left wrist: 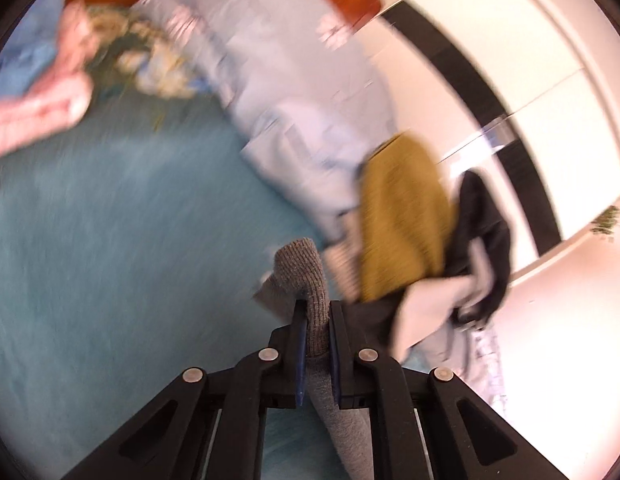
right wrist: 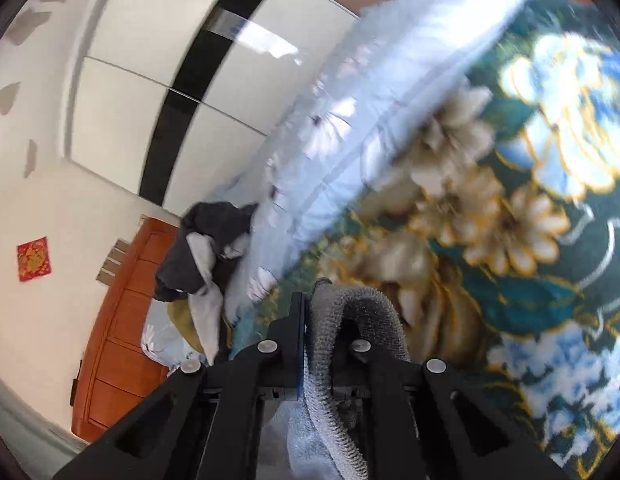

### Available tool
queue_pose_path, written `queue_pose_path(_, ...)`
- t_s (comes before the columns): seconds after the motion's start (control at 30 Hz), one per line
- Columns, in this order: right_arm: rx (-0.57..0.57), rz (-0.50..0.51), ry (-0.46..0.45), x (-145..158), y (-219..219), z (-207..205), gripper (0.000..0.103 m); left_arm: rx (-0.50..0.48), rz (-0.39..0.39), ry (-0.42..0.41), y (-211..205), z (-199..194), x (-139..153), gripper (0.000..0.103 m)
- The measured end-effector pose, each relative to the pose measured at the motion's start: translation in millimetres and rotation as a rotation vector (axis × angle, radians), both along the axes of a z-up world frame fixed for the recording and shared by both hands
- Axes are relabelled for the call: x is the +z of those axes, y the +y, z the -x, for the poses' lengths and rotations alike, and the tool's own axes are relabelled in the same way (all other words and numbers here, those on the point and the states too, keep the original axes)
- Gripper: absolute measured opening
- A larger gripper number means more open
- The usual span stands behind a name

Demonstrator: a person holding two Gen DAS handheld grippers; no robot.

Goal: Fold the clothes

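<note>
A grey knit garment with a ribbed hem (left wrist: 300, 268) rises out of my left gripper (left wrist: 317, 308), whose jaws are shut on that hem above the teal bedspread (left wrist: 110, 240). In the right wrist view the same kind of grey ribbed hem (right wrist: 365, 304) loops over my right gripper (right wrist: 315, 308), which is shut on it. The cloth covers the right finger, and more of the garment hangs below the jaws. Both views are blurred.
A light blue flowered quilt (left wrist: 294, 92) lies folded along the bed. Beside it sits a pile with a mustard garment (left wrist: 401, 216) and black clothes (left wrist: 481, 224). A pink garment (left wrist: 38, 112) lies far left. A floral blanket (right wrist: 509, 220), an orange wooden cabinet (right wrist: 122, 340) and a white wardrobe (right wrist: 150, 80) surround the bed.
</note>
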State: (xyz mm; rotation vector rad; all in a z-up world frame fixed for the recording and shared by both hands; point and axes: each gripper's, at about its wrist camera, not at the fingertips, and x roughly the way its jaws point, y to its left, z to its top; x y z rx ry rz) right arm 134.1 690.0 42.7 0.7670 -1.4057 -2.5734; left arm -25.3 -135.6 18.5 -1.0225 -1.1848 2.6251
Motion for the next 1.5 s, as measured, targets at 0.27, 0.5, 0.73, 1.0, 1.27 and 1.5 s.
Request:
queue_pose_path(0.27, -0.010, -0.090, -0.207, -39.3, -2.9, 56.4, 0.007, 0.041, 0.107, -0.166, -17.3, 19.8, -29.5, 0.011)
queue_pose_path(0.5, -0.031, -0.062, -0.317, -70.7, 0.3, 53.7, 0.012, 0.064, -0.038, -0.262, -38.0, 14.5, -76.3, 0.023)
queue_pose_path(0.73, -0.042, -0.218, -0.291, -28.4, -16.2, 13.3, 0.041, -0.031, -0.090, -0.248, -43.3, -2.7, -71.1, 0.063)
queue_pose_path(1.0, -0.164, -0.197, -0.339, -32.9, -31.2, -90.8, 0.041, -0.012, -0.155, -0.236, -73.3, -61.4, -69.5, 0.063)
queue_pose_path(1.27, -0.235, 0.130, -0.298, -82.3, -54.0, -168.4, 0.041, 0.039, -0.122, -0.173, -102.0, -141.3, -47.7, 0.064)
queue_pose_path(1.5, -0.193, 0.096, -0.274, -82.2, -93.2, -144.2, 0.041, 0.109, -0.134, -0.134, -125.8, -211.0, -45.8, 0.065)
